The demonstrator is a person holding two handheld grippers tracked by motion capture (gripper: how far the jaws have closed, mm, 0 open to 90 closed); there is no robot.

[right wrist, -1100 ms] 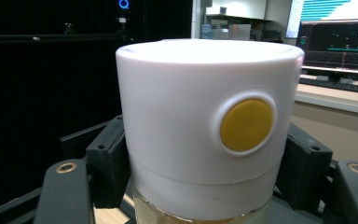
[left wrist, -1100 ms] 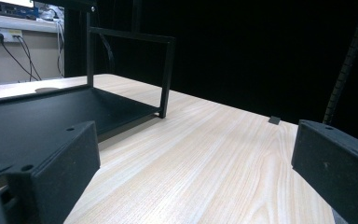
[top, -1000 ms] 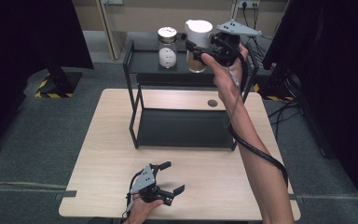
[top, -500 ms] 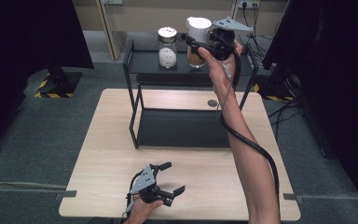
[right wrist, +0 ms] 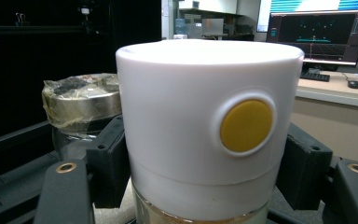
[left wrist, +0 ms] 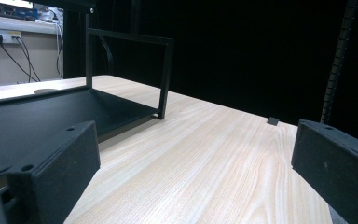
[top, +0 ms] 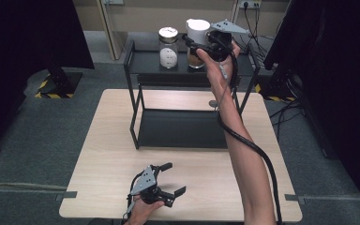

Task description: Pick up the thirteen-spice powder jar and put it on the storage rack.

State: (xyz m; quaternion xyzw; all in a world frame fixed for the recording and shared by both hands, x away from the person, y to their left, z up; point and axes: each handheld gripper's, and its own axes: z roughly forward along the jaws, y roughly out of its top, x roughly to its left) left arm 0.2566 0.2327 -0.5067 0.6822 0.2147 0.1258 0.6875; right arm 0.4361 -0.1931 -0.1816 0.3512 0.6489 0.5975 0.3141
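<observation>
We see the right gripper (top: 198, 43) clamped on the white-lidded jar (top: 197, 41) at the top shelf of the black rack (top: 136, 63), jaws pressing both sides of its white cap with the yellow button (right wrist: 246, 126); whether it rests on the shelf we can't tell. A second jar (top: 168, 47) with a metal lid stands just beside it. Our left gripper (top: 165, 183) sits low over the wooden table (top: 103, 159), jaws spread, holding nothing.
</observation>
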